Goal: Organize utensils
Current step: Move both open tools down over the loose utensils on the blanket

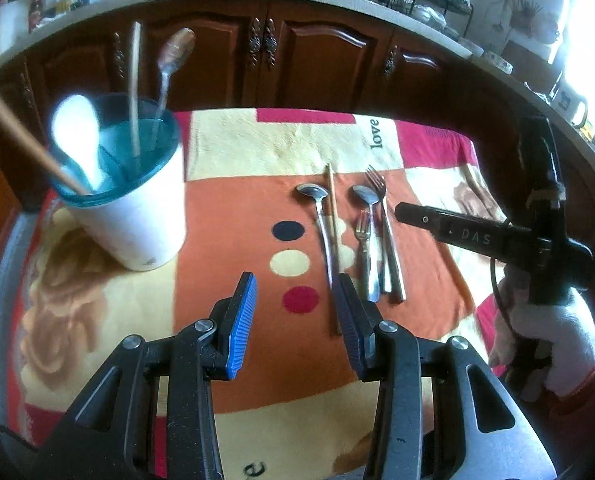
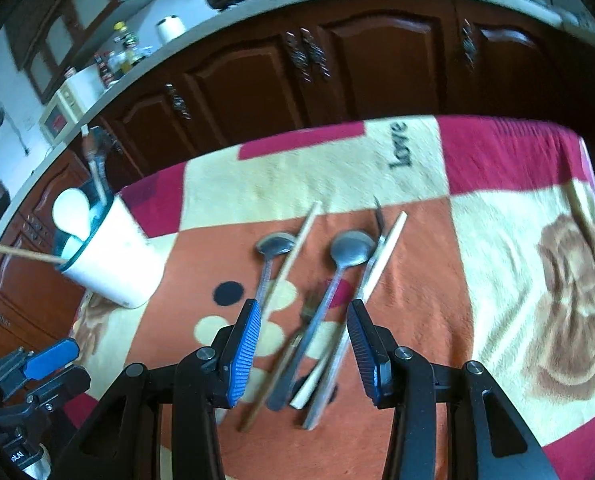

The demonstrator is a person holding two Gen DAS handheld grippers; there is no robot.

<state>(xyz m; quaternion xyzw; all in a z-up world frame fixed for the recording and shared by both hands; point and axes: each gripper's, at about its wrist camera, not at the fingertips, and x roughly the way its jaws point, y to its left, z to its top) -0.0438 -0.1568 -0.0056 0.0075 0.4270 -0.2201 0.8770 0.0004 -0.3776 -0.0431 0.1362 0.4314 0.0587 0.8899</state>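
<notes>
A white holder cup with a blue rim [image 1: 137, 216] stands at the left on the blanket and also shows in the right wrist view [image 2: 109, 264]. It holds a white spoon [image 1: 77, 136], chopsticks and a metal spoon. Loose utensils lie on the orange patch: two spoons [image 1: 321, 216] [image 2: 337, 276], forks [image 1: 381, 204] and chopsticks [image 2: 297, 248]. My left gripper [image 1: 293, 292] is open and empty, near the handles' ends. My right gripper [image 2: 303, 316] is open, low over the utensil handles, with nothing between its pads.
A patterned blanket [image 1: 289, 148] with the word "love" covers the table. Dark wooden cabinets [image 1: 321, 60] and a cluttered counter stand behind. The other gripper and a gloved hand [image 1: 549, 332] show at the right of the left wrist view.
</notes>
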